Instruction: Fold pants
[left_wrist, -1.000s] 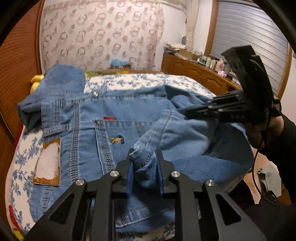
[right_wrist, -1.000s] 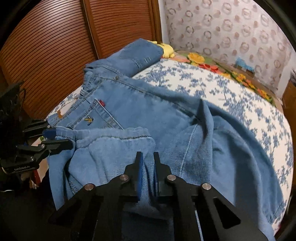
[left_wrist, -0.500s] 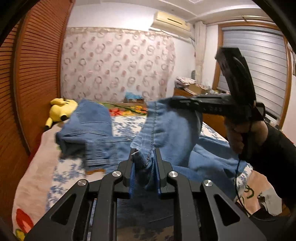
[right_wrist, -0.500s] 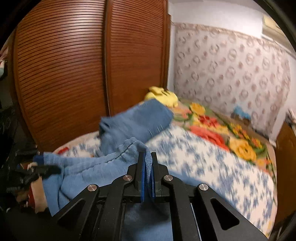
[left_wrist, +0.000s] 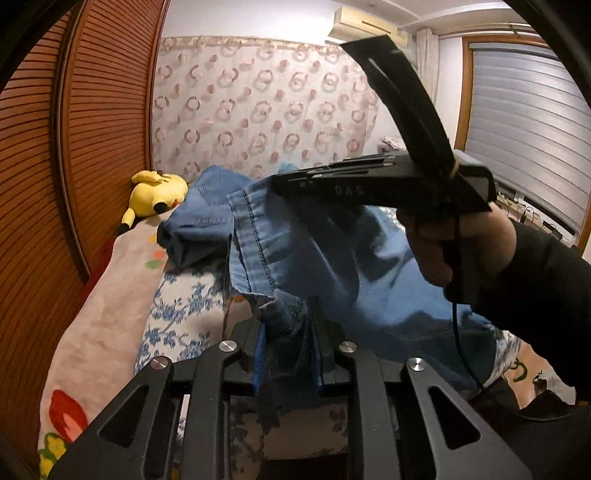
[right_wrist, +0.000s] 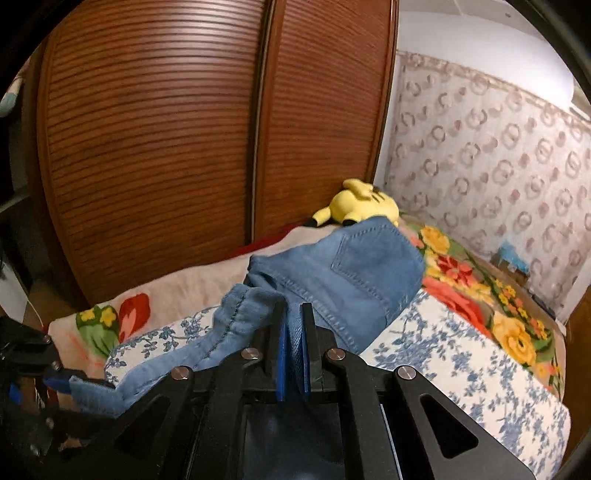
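The blue denim pants (left_wrist: 332, 273) are lifted off the bed and hang between my two grippers. My left gripper (left_wrist: 286, 314) is shut on a bunched hem or edge of the pants. My right gripper (right_wrist: 293, 325) is shut on another edge of the pants (right_wrist: 343, 273). In the left wrist view the right gripper (left_wrist: 280, 184) is raised at upper right, with denim draping from it. The far part of the pants (left_wrist: 199, 221) still rests on the bed near the plush toy. The left gripper (right_wrist: 59, 380) shows at the lower left of the right wrist view, holding the hem.
A yellow plush toy (left_wrist: 155, 192) lies at the head of the bed (right_wrist: 461, 373), which has a blue-floral sheet and a flowered blanket. A brown slatted wardrobe (right_wrist: 166, 147) stands along the left. A patterned wall cover (left_wrist: 258, 110) and a shuttered window (left_wrist: 528, 147) are behind.
Both grippers have risen and lifted the pants edge off the bed; the views have tilted up from the flat jeans to the wardrobe and wall. Both grips stayed shut.
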